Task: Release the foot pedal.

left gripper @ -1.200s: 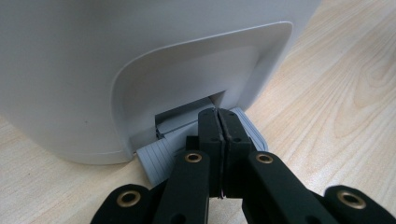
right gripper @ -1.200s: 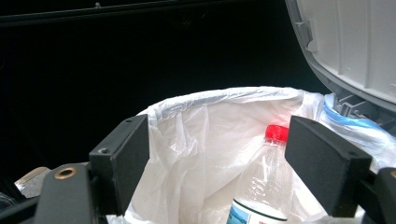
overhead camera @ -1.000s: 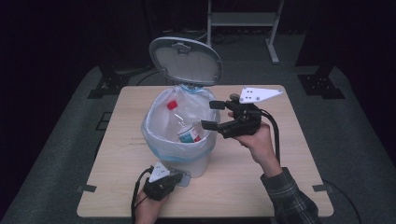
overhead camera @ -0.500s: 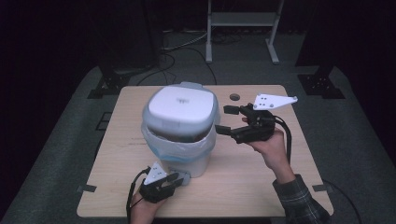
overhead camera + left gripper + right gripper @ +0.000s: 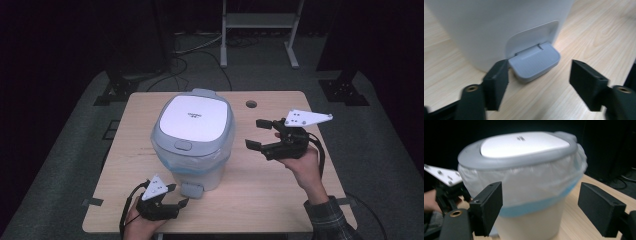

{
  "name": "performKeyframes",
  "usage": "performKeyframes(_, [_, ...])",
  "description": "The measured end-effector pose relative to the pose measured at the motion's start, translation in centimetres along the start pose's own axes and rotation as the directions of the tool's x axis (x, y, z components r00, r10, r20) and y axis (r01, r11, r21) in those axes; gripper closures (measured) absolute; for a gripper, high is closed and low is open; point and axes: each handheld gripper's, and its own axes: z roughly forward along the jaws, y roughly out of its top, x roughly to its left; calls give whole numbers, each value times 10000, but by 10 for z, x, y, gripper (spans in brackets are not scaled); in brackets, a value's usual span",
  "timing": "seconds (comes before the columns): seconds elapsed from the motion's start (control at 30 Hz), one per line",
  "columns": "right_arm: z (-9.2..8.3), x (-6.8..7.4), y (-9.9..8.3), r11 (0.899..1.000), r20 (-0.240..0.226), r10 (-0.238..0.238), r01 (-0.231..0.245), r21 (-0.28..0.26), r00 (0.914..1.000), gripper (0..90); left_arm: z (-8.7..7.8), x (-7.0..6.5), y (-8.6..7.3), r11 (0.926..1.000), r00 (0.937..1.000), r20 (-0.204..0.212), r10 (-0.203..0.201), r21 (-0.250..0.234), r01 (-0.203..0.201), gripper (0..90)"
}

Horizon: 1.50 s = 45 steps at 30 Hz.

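Now done with the pedal [image 5: 534,63] at the foot of the bin [image 5: 192,145] mid-table, lid [image 5: 195,117] down. Left gripper [image 5: 177,195] just opening, spread and empty beside the pedal; right gripper [image 5: 260,134] spread, empty, near the bin's side. Next, probably drawing both clear.

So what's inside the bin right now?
Cannot be seen: the lid is shut over the bin. A clear liner folds out under the rim, over a blue band.
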Motion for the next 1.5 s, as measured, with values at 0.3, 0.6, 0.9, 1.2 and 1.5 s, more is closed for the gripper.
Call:
performKeyframes(0.3, [-11, -7, -35, 9943, 1067, 209, -319, 1022, 9941, 26, -8, 16, -5, 9998, 9985, -549, -2, 210, 14, 90])
performKeyframes(0.6, [-20, -8, -74, 9901, 1901, -46, -222, 1389, 9818, 9, -11, 28, -11, 9996, 9968, -790, 147, 256, -127, 6])
performKeyframes(0.9, [-22, -12, -121, 9701, 2470, 213, -798, 2294, 9688, 9, -6, 43, -21, 9983, 9949, -974, 253, 539, -201, 0])
performKeyframes(1.2, [-24, -14, -163, 9256, 2932, 76, -1177, 3597, 9560, 8, 0, 57, -30, 9938, 9930, -1091, 461, 1061, -345, 0])
performKeyframes(1.5, [-24, -17, -190, 8736, 3067, 29, -1516, 4623, 9518, 0, 8, 64, -38, 9896, 9938, -1056, 347, 1428, -194, 0])
